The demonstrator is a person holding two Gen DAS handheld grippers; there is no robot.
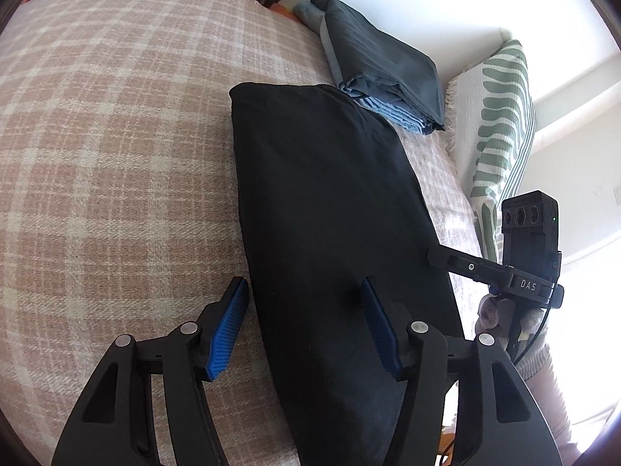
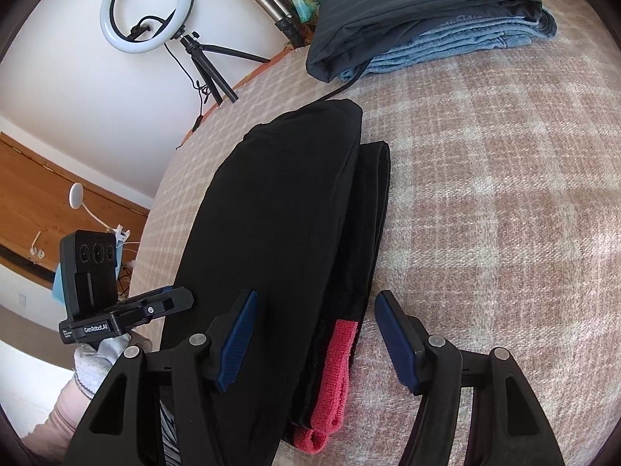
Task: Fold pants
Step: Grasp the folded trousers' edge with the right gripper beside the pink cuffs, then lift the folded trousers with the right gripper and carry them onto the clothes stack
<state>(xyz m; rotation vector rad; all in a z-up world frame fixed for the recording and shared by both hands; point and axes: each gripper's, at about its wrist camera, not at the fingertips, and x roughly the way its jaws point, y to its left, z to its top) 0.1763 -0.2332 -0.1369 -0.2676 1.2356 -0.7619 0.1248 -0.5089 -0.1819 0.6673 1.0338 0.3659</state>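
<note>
Black pants lie folded lengthwise on the plaid bed cover, also in the right wrist view, where a red waistband shows at the near end. My left gripper is open, its jaws straddling the pants' left edge, one fingertip on the cloth. My right gripper is open over the waistband end, straddling the pants' right edge. Each gripper shows in the other's view: the right one at the pants' far side, the left one likewise.
A stack of folded dark and blue denim clothes lies beyond the pants, also in the right wrist view. A green-patterned pillow stands at the right. A ring light on a tripod stands past the bed edge. Plaid cover spreads left.
</note>
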